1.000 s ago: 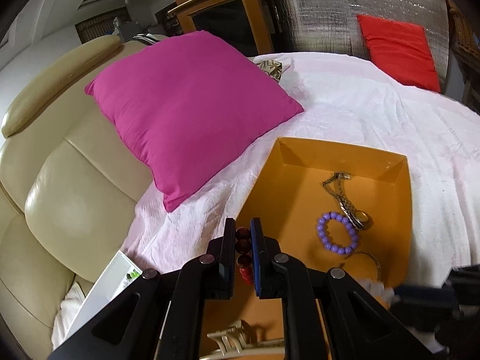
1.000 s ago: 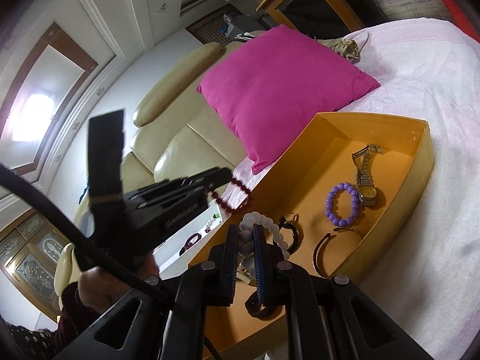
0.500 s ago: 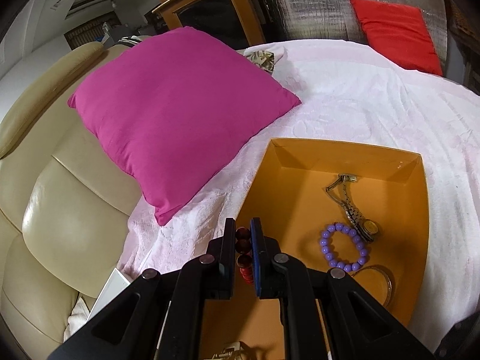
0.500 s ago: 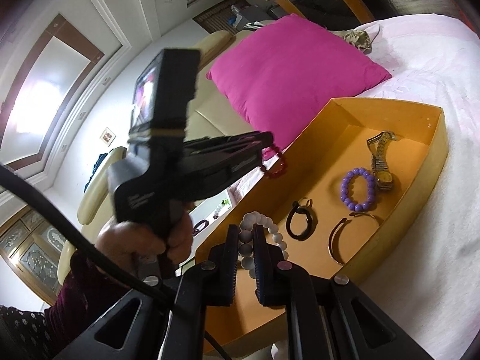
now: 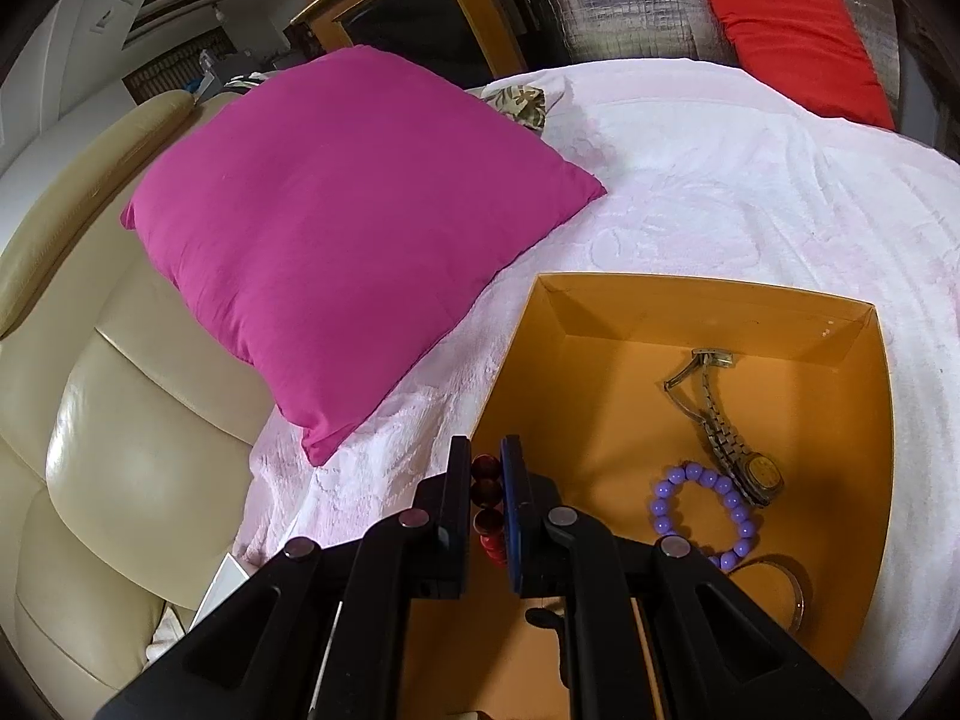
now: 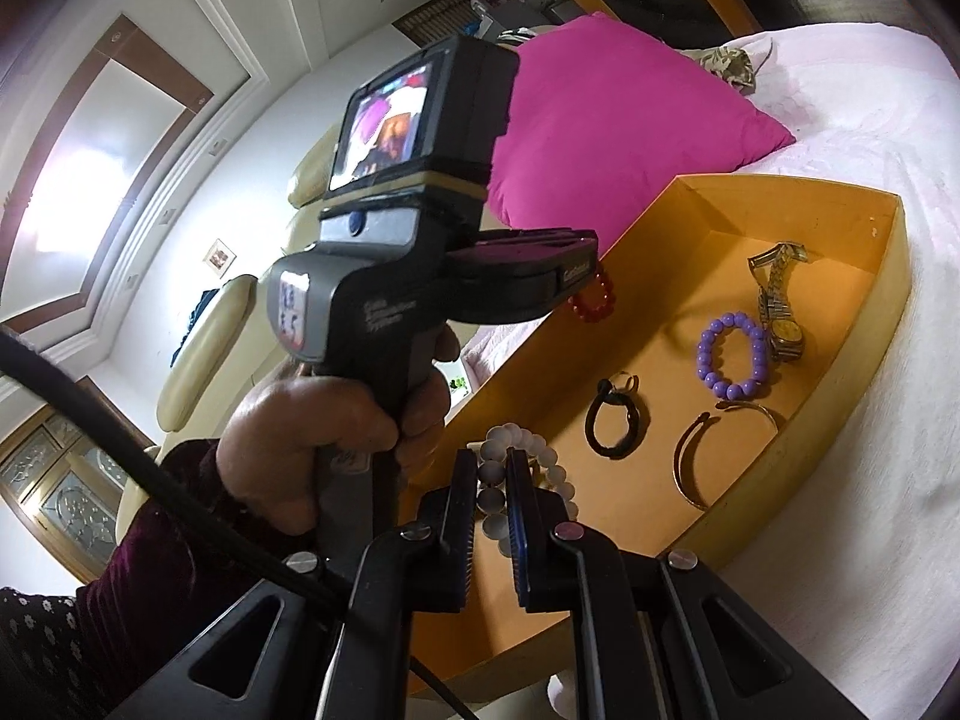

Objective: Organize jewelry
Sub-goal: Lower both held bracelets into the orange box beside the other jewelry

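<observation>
My left gripper [image 5: 485, 450] is shut on a red bead bracelet [image 5: 487, 498] and holds it above the left wall of the orange box [image 5: 708, 306]; the bracelet also shows in the right wrist view [image 6: 594, 300]. My right gripper [image 6: 492, 468] is shut on a white bead bracelet [image 6: 510, 441] above the box's near end. In the box [image 6: 840, 372] lie a purple bead bracelet [image 6: 732, 354], a gold watch [image 6: 780, 312], a black band [image 6: 618, 420] and a thin bangle [image 6: 690, 468].
The box sits on a white bedspread [image 5: 750, 192]. A magenta pillow [image 5: 336, 228] lies to its left, against a cream leather headboard [image 5: 90, 420]. A red cushion [image 5: 792, 30] lies far back. A white object [image 5: 222, 588] sits at the bed's edge.
My left gripper has risen and moved forward with the red bracelet, higher over the box's left wall. My right gripper has drawn back a little with the white bracelet.
</observation>
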Demonstrator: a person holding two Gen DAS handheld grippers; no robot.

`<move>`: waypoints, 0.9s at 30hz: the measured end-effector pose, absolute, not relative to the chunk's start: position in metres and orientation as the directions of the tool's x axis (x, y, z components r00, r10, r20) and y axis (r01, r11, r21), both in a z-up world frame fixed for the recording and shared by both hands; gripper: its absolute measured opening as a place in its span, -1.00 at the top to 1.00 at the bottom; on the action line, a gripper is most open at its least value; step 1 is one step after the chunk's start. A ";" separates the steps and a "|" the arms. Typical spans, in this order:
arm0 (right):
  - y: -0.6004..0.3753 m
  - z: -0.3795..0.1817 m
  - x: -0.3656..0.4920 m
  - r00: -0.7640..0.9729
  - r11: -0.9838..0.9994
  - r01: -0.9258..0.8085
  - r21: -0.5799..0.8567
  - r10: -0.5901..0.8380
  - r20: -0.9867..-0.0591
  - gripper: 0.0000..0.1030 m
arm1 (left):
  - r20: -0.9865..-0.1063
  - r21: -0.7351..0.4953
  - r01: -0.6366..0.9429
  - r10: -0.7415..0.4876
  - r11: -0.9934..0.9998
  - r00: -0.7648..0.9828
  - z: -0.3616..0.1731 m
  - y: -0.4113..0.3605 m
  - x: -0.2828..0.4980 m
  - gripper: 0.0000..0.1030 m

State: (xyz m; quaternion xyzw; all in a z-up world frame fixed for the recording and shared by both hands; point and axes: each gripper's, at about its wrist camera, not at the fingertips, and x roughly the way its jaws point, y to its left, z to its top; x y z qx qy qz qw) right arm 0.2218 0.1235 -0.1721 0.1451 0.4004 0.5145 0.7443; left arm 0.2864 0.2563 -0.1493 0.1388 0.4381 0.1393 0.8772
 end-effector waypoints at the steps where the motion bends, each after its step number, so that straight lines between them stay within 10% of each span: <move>1: 0.123 -0.172 0.222 0.149 0.429 -0.649 0.629 0.882 -0.448 0.79 | -0.731 0.365 -0.122 0.365 0.923 0.577 -0.150 0.256 0.287 0.82; 27: 0.122 -0.189 0.231 0.147 0.461 -0.616 0.639 0.864 -0.482 0.79 | -0.744 0.373 -0.098 0.360 0.923 0.563 -0.179 0.250 0.300 0.82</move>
